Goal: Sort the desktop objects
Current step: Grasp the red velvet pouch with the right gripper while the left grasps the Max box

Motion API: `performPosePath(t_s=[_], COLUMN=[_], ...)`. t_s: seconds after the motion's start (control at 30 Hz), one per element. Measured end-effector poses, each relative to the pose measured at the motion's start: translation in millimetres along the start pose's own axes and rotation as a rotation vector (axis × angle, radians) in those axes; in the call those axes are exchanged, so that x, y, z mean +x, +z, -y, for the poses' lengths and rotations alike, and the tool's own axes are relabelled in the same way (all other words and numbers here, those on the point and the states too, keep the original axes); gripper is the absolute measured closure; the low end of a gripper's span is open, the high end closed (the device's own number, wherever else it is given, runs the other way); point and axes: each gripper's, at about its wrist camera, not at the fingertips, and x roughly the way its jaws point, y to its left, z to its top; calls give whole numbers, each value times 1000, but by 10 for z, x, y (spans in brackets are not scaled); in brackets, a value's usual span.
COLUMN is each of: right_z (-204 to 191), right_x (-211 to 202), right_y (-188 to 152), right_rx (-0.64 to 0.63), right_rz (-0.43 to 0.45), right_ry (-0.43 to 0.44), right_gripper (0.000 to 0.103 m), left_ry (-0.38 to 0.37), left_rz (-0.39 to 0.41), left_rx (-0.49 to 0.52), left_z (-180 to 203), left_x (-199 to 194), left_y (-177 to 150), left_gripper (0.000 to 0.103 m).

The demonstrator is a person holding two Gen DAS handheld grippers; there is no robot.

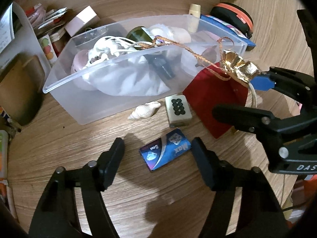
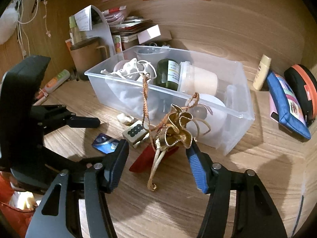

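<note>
A clear plastic bin (image 1: 111,99) (image 2: 235,130) holds white cloth, a dark green bottle (image 2: 168,73) and jars. A gold flower ornament (image 2: 176,130) (image 1: 236,63) on a braided cord hangs in the air, touching the blue pad of my right gripper (image 2: 156,154), whose jaws stand wide apart; its cord drapes over the bin's rim. My left gripper (image 1: 157,148) is open, low over the desk around a blue card packet (image 1: 165,150). A mahjong tile (image 1: 177,109), a seashell (image 1: 144,110) and a red pouch (image 1: 214,99) lie in front of the bin.
A blue pencil case (image 2: 285,107), a black and orange round case (image 2: 303,87) and a cream tube (image 2: 262,72) lie right of the bin. A brown cup (image 2: 87,57), a white stand, papers and a pink box (image 2: 150,32) crowd the back left.
</note>
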Motion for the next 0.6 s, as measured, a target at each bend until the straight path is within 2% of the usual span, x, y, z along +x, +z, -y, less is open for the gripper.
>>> performPosePath(t_s=[0.17, 0.37, 0.6], right_z=[8, 20, 39], right_x=[40, -14, -207], right_y=[-5, -4, 30], right_rx=[4, 11, 37], right_rz=[-4, 17, 74], right_ry=[9, 9, 2], right_gripper=[70, 76, 84], left_ry=[1, -9, -40], left_rz=[11, 13, 35], left_rx=[2, -3, -59], left_z=[17, -2, -179], left_x=[-28, -64, -156], left_y=[-16, -52, -69], left_gripper=[49, 50, 50])
